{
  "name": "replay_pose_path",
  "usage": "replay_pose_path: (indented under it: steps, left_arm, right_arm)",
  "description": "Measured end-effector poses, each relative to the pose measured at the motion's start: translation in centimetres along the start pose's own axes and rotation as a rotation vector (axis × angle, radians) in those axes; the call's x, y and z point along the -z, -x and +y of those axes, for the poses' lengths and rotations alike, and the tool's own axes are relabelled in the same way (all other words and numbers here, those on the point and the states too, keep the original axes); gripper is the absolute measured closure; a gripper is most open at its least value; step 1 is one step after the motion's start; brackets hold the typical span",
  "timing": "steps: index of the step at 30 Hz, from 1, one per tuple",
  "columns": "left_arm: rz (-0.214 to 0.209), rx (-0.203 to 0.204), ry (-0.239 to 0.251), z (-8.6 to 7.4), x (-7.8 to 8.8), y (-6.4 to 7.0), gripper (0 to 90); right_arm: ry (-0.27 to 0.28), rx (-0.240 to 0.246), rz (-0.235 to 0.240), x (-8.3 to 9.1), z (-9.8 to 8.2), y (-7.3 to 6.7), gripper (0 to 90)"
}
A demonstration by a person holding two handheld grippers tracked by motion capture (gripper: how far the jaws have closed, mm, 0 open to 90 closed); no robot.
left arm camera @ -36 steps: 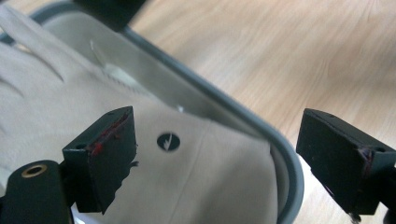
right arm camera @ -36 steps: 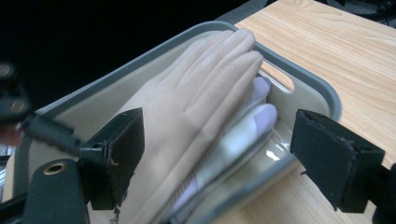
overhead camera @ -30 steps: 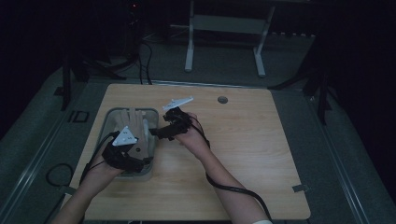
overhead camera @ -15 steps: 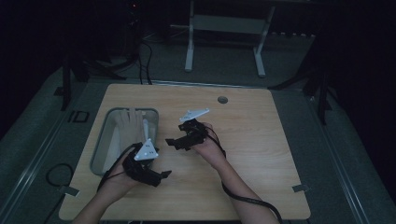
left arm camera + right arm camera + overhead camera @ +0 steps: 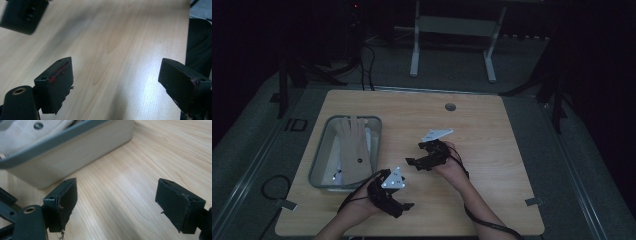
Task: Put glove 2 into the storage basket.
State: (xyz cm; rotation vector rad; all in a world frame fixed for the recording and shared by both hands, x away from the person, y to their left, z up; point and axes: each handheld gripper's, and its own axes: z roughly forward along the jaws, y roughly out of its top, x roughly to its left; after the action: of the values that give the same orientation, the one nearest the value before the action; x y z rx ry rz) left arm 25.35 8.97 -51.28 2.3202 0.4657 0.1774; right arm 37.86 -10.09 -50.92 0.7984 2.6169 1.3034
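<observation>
Both grippers have drawn back from the grey bin (image 5: 323, 152) toward the bench's (image 5: 492, 135) near edge; a pale glove (image 5: 354, 147) lies inside the bin at left; the left gripper (image 5: 404, 206) hovers just right of the bin's near corner, fingers (image 5: 56, 82) apart and empty; the right gripper (image 5: 413, 163) sits farther right, fingers (image 5: 62, 200) apart over bare wood.

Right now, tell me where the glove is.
In the high view the glove lies inside the grey bin on the table's left side, beyond the left gripper.

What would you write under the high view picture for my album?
A pale glove lies in a grey tray on a wooden table, with the open left gripper and right gripper beside it.
</observation>
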Motion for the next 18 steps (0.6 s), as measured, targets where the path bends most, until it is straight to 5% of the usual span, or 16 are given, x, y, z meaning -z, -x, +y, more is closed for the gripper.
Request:
replay_pose_path:
  steps: [5,18]
  left_arm:
    - [-0.047,-0.046,-0.041,-0.2,-1.8,0.6,12.9]
    - [-0.105,-0.046,-0.038,-0.6,-4.1,0.7,12.9]
  right_arm:
    - [-0.005,0.018,-0.001,0.8,-2.0,0.4,17.1]
    - [-0.04,0.047,-0.051,2.3,-6.1,0.8,16.4]
